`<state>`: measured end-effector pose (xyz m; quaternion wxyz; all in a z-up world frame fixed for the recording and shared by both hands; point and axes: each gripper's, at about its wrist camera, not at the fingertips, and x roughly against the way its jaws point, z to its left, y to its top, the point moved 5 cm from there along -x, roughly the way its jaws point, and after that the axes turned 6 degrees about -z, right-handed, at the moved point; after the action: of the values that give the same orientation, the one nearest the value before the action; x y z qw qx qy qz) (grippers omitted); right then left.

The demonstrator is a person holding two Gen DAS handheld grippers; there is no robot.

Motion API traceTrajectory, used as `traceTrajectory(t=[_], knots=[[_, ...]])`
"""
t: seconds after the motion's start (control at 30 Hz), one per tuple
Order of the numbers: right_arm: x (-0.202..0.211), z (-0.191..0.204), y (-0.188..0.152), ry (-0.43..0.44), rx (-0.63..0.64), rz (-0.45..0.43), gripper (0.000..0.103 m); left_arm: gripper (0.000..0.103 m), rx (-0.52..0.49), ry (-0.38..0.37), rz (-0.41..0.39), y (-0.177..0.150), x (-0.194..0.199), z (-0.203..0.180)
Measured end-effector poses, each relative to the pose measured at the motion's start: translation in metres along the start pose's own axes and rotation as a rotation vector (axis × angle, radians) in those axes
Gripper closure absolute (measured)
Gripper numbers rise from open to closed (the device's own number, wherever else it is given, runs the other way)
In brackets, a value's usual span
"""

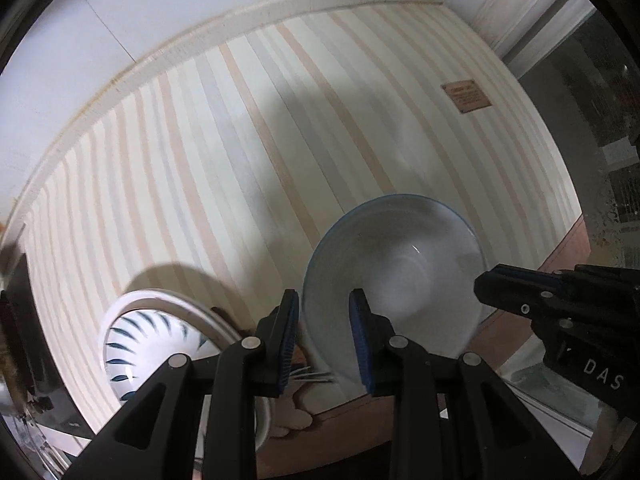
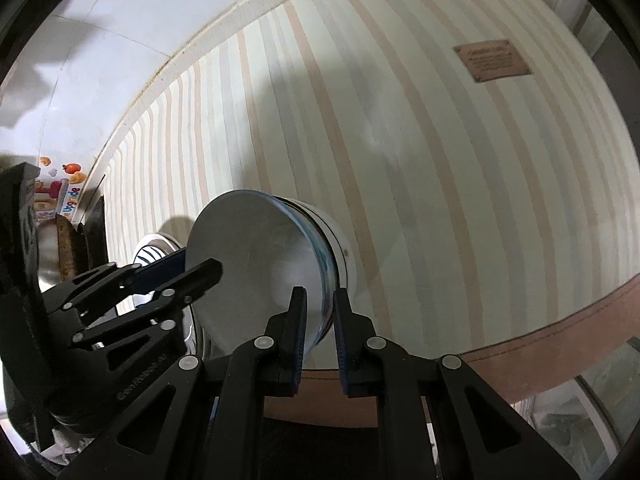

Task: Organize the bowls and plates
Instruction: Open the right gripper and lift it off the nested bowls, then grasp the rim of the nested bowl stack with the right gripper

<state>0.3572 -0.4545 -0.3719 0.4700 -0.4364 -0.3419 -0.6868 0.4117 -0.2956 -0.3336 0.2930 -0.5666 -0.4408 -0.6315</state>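
A white bowl with a blue rim point(image 1: 394, 276) point(image 2: 260, 264) is held up off the striped tablecloth, tilted. My left gripper point(image 1: 324, 336) straddles its near-left rim with a finger inside and one outside. My right gripper point(image 2: 320, 336) is shut on its opposite rim, one finger on each side of the wall. The right gripper shows in the left wrist view point(image 1: 520, 292) at the bowl's right edge; the left gripper shows in the right wrist view point(image 2: 184, 272) at the bowl's left edge. A white dish with dark blue brush strokes point(image 1: 156, 336) point(image 2: 154, 250) lies to the left.
A striped cream, grey and tan tablecloth point(image 1: 248, 152) with a brown label point(image 2: 492, 60) covers the table, edged in brown point(image 2: 560, 332). A metal pot point(image 2: 52, 248) stands at far left. Pale wall behind.
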Motion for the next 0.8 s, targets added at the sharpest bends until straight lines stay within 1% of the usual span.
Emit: traceTrajectory(t=[0.03, 0.1, 0.17, 0.2, 0.23, 0.27, 0.3, 0.33, 0.37, 0.43, 0.5, 0.53, 0.6, 0.7, 0.8], knots=[[0.005, 0.001, -0.002, -0.003, 0.005, -0.011, 0.087, 0.079, -0.004, 0.003, -0.017, -0.002, 0.009, 0.0], [0.018, 0.004, -0.009, -0.021, 0.019, -0.041, 0.079, 0.078, -0.009, 0.004, -0.054, -0.006, 0.026, 0.0], [0.034, 0.008, -0.016, -0.037, 0.031, -0.087, 0.057, 0.076, -0.01, -0.003, -0.081, -0.011, 0.041, 0.001], [0.042, 0.011, -0.02, -0.041, 0.035, -0.106, 0.05, 0.073, -0.008, -0.015, -0.094, -0.013, 0.048, 0.001], [0.05, 0.013, -0.023, -0.041, 0.037, -0.126, 0.036, 0.068, -0.004, -0.02, -0.109, -0.017, 0.057, 0.002], [0.059, 0.016, -0.027, -0.038, 0.039, -0.15, 0.025, 0.066, -0.002, -0.025, -0.12, -0.019, 0.064, 0.003], [0.068, 0.019, -0.031, -0.039, 0.041, -0.17, 0.024, 0.06, 0.005, -0.032, -0.134, -0.021, 0.07, 0.004], [0.075, 0.02, -0.035, -0.041, 0.043, -0.183, 0.023, 0.05, 0.009, -0.034, -0.15, -0.024, 0.079, 0.006], [0.084, 0.023, -0.039, -0.046, 0.049, -0.202, 0.02, 0.045, 0.01, -0.027, -0.159, -0.026, 0.084, 0.007], [0.098, 0.03, -0.049, -0.064, 0.065, -0.229, 0.016, 0.024, 0.01, -0.002, -0.197, -0.031, 0.099, 0.01], [0.112, 0.036, -0.058, -0.084, 0.073, -0.255, 0.012, 0.017, 0.011, 0.013, -0.228, -0.037, 0.114, 0.014], [0.118, 0.04, -0.063, -0.094, 0.08, -0.268, 0.011, 0.014, 0.015, 0.014, -0.24, -0.04, 0.121, 0.014], [0.13, 0.045, -0.073, -0.106, 0.089, -0.29, 0.01, 0.011, 0.012, 0.026, -0.276, -0.045, 0.136, 0.015], [0.148, 0.052, -0.085, -0.107, 0.099, -0.322, 0.009, 0.011, 0.008, 0.029, -0.306, -0.053, 0.154, 0.015], [0.165, 0.061, -0.097, -0.089, 0.11, -0.359, 0.007, 0.011, 0.009, 0.011, -0.321, -0.061, 0.17, 0.015]])
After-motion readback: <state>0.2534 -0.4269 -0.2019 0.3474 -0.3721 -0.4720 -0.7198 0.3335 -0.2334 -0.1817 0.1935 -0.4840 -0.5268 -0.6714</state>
